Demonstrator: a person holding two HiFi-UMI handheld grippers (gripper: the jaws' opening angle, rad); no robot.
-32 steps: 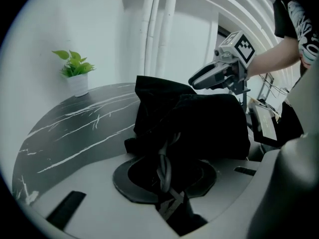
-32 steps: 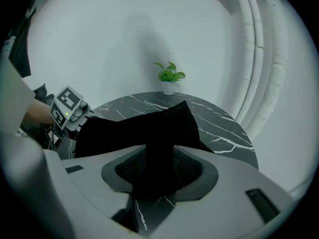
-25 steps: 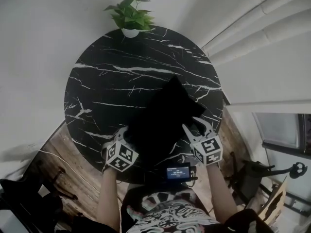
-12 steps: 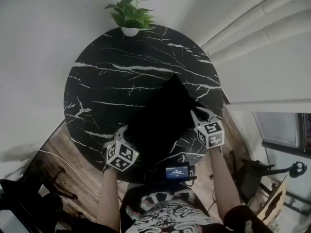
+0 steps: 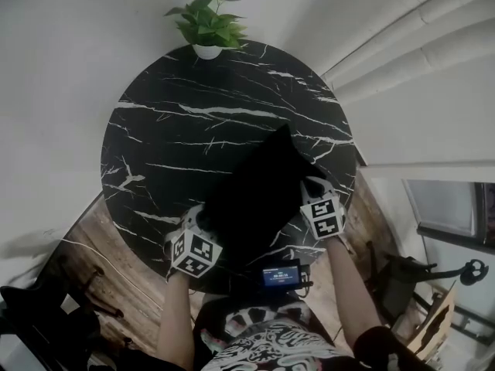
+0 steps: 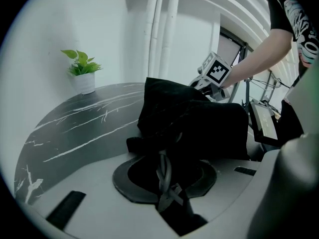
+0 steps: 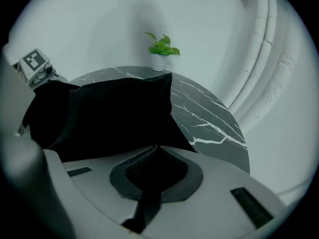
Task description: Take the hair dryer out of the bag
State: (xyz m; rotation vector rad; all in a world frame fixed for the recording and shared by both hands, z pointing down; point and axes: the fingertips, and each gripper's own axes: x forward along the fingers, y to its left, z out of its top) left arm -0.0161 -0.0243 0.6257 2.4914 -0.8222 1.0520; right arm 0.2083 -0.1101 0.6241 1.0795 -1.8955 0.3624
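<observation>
My left gripper point(image 6: 167, 156) pinches a grey cord point(image 6: 163, 179) and black cloth at the bag's point(image 5: 259, 192) near left corner. My right gripper point(image 7: 157, 148) has just been closing and is pressed together at the bag's right edge; whether cloth is caught I cannot tell. The bag lies on the tabletop point(image 5: 170, 130), near me.

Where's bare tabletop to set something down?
The far half of the table, between plant and bag, is bare. So is the left side, from bag to rim. The near right is crowded, filled by the bag.
</observation>
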